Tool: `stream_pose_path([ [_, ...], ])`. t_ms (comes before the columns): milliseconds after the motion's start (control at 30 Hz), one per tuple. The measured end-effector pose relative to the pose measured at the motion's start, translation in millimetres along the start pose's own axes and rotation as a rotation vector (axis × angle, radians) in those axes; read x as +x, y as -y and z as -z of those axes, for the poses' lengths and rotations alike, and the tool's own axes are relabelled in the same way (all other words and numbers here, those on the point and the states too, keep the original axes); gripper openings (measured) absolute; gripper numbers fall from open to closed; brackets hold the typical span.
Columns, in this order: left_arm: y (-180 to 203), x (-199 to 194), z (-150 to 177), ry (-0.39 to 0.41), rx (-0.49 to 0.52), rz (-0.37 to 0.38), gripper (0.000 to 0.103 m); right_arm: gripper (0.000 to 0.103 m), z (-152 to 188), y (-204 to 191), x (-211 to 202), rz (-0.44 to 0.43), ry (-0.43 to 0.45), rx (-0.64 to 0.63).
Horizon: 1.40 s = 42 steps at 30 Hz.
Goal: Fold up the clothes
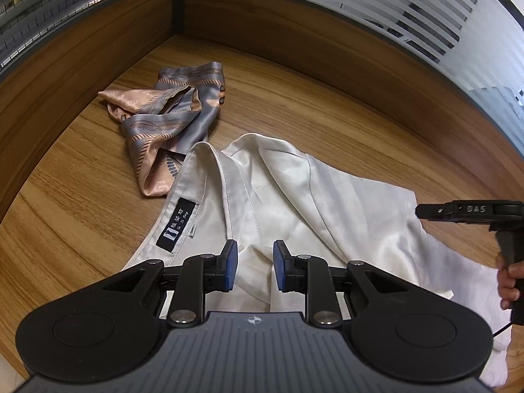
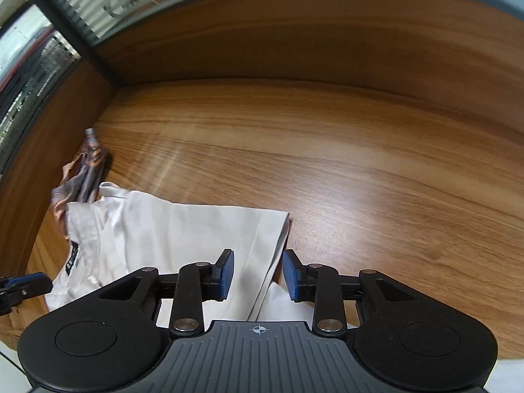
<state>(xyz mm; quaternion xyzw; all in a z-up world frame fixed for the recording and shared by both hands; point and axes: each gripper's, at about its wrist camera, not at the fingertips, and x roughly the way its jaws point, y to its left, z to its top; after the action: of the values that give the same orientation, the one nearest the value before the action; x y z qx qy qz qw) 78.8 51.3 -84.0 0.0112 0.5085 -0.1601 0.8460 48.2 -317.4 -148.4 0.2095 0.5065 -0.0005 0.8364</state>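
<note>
White shirt (image 1: 294,196) lies rumpled on the wood-grain tabletop (image 1: 82,180), collar up with its black label (text unreadable). Patterned grey-peach scarf (image 1: 170,114) sits just beside the collar, near the corner wood walls under frosted striped glass (image 1: 409,16). Left hand-held gripper (image 1: 255,267) and right hand-held gripper (image 2: 258,275) both parted over the shirt, gripping nothing.

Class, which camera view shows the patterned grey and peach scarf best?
The left wrist view: the scarf lies crumpled in full sight on the wooden table, its border pattern legible. The right wrist view catches only a blurred sliver at the left edge, partly behind the white shirt.
</note>
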Motion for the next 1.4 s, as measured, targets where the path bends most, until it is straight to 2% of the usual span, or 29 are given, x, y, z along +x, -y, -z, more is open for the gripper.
stream_pose_path([
  [167,-4.8,3.7,-6.6,-0.005,-0.027,-0.004,0.027,0.035,-2.0,4.4,12.9,-0.011,-0.028,0.032],
  [233,-6.8,5.2,-9.3,-0.007,-0.038,-0.006,0.027,0.032,-2.4,4.0,16.1,-0.017,-0.033,0.034],
  [300,-8.7,6.7,-11.9,-0.009,-0.049,-0.007,0.027,0.007,-3.3,1.5,16.4,-0.018,-0.030,0.027],
  [333,-10.2,5.9,-12.8,-0.006,-0.056,-0.008,0.027,0.005,-3.4,-2.4,12.8,-0.025,-0.019,0.019],
  [567,-21.7,-4.6,-17.2,0.023,-0.099,-0.021,0.027,0.005,-4.0,-30.9,-12.8,-0.075,0.053,-0.041],
  [700,-27.6,-13.4,-15.9,0.043,-0.118,-0.032,0.027,0.005,3.3,-66.2,-37.0,-0.140,0.093,-0.125],
  [867,-37.4,-25.9,-8.3,0.065,-0.144,-0.045,0.027,0.005,18.7,-113.3,-55.3,-0.213,0.099,-0.251],
  [1000,-48.8,-36.0,2.6,0.072,-0.165,-0.066,0.027,0.005,31.3,-152.8,-58.9,-0.260,0.080,-0.362],
  [1167,-61.5,-47.9,17.6,0.071,-0.189,-0.096,0.027,0.005,48.3,-195.4,-50.4,-0.293,0.015,-0.500],
  [1400,-72.3,-52.5,37.1,0.048,-0.207,-0.119,0.027,0.008,75.9,-233.5,-22.4,-0.294,-0.118,-0.662],
])
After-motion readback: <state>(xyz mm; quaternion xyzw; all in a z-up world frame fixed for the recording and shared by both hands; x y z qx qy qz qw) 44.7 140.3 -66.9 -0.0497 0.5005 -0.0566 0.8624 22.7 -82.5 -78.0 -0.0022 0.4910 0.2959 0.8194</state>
